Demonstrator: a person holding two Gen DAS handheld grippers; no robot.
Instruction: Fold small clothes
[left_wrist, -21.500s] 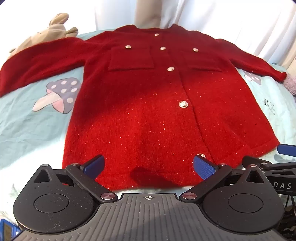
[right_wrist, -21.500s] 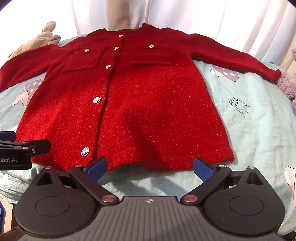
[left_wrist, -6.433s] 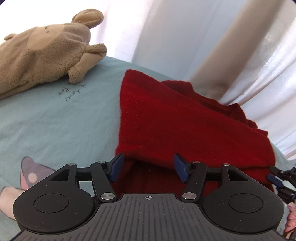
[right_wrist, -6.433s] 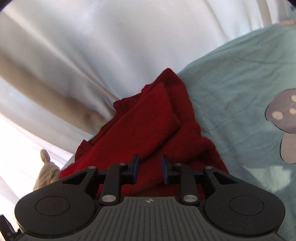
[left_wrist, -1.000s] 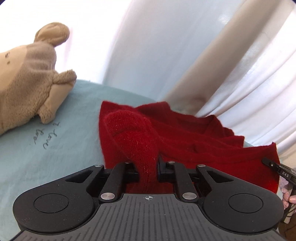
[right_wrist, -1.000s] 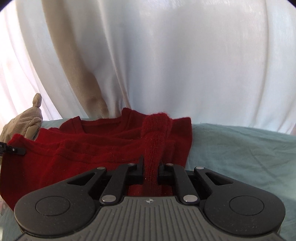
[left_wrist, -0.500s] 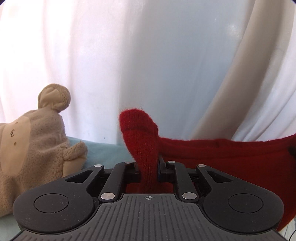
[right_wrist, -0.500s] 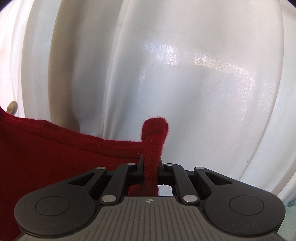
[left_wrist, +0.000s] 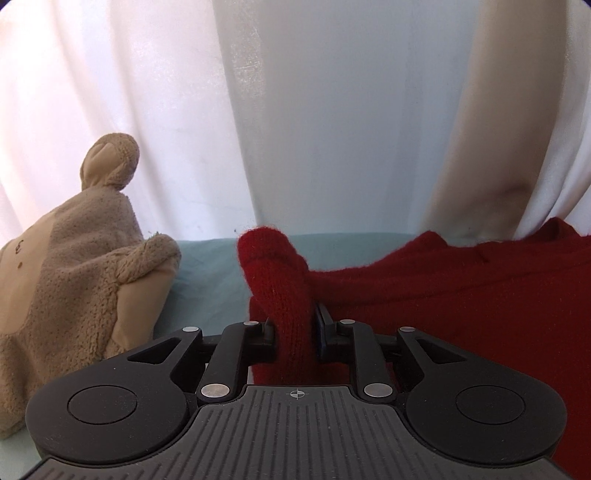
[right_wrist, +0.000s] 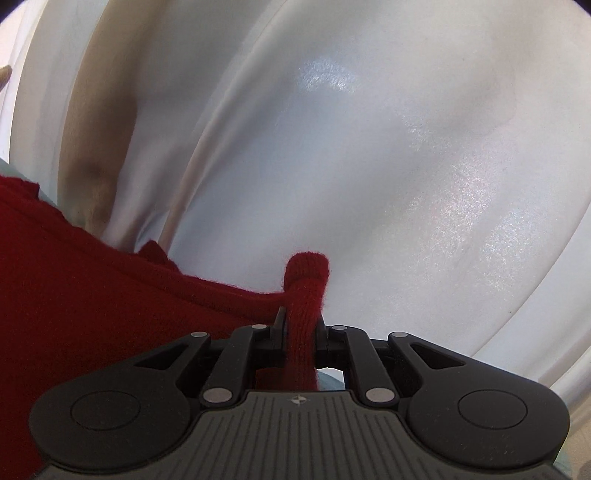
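The red knit cardigan (left_wrist: 461, 295) lies folded on the pale blue sheet (left_wrist: 210, 266), against the white curtain. A bunched fold of its edge stands up between the jaws of my left gripper (left_wrist: 293, 325). Those jaws are opening, and the knit still fills the gap between the pads. In the right wrist view the cardigan (right_wrist: 92, 295) spreads to the left. My right gripper (right_wrist: 301, 325) is shut on another pinched fold, which pokes up above its fingers. Most of the garment is hidden below both grippers.
A beige plush toy (left_wrist: 74, 288) lies on the sheet just left of my left gripper. White and beige curtains (right_wrist: 369, 147) hang close behind the bed and fill most of both views.
Both grippers have carried the pinched edge of the cardigan towards the curtain and down. The plush toy now looms closer on the left. The left jaws have parted slightly.
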